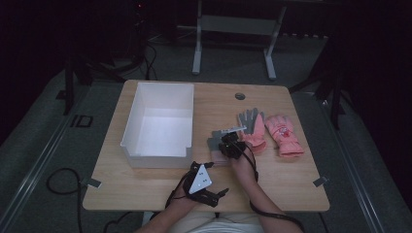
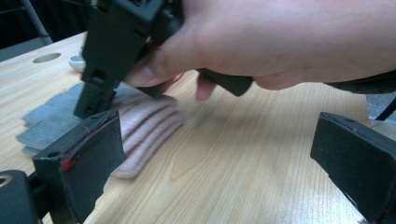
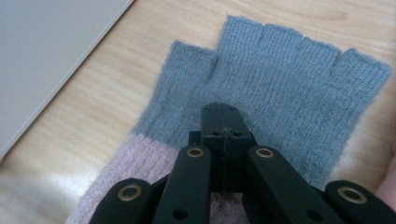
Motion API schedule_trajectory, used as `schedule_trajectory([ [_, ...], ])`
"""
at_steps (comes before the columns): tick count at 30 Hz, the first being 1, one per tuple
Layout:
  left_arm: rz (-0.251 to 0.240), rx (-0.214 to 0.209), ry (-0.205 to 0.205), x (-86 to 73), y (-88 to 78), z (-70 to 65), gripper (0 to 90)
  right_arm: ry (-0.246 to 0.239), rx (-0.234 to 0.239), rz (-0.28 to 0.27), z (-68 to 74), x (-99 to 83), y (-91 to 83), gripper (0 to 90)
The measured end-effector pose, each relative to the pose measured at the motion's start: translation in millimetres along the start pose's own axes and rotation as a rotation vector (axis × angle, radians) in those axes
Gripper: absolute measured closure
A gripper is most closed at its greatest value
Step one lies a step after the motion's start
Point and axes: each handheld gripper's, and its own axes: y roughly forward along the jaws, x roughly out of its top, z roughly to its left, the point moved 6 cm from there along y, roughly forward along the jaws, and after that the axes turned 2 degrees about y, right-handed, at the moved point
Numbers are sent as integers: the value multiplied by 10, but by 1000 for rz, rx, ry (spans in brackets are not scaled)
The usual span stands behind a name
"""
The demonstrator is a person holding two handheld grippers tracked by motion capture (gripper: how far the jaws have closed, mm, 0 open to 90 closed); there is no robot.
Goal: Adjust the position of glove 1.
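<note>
Grey fingerless glove [image 3: 280, 88] lies flat under the right gripper's [image 3: 223, 122] closed fingers

left gripper [image 2: 224, 163]: jaws apart | right gripper [image 2: 95, 100]: on glove [image 2: 144, 126]

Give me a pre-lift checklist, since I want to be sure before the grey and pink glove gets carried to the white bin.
1. Right tongs shut: ok, the jaws are together over the knit.
2. Fabric actually pinched: cannot tell, the tips hide the contact point.
3. Grey and pink glove flat and separate from the other gloves: ok.
4. White bin ready to receive: ok, open top, nothing inside.
5. Left tongs out of the way: ok, open, near the table's front edge, holding nothing.
6. Path to the bin: ok, bare table between.
</note>
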Motion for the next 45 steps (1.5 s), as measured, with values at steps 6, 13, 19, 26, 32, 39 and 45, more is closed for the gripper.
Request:
schedule_trajectory([
  [6,-34,-5,16,24,-24,-30,22,-2,9,-10,34,-161,-119,900],
  [13,-20,-13,25,15,-5,-44,22,-16,13,-22,130,-420,-309,900],
  [19,-9,-19,30,22,-3,-55,23,-7,22,-23,184,-548,-407,900],
  [26,11,-37,34,44,-4,-73,22,3,45,-25,228,-601,-457,900],
  [32,80,-31,49,115,7,-71,23,12,82,-94,23,-364,-619,841],
  [39,231,-36,148,115,127,-96,67,-98,128,-117,-288,-52,-663,749],
  [45,297,-130,242,62,293,-191,153,-103,168,-44,-380,-45,-386,655],
])
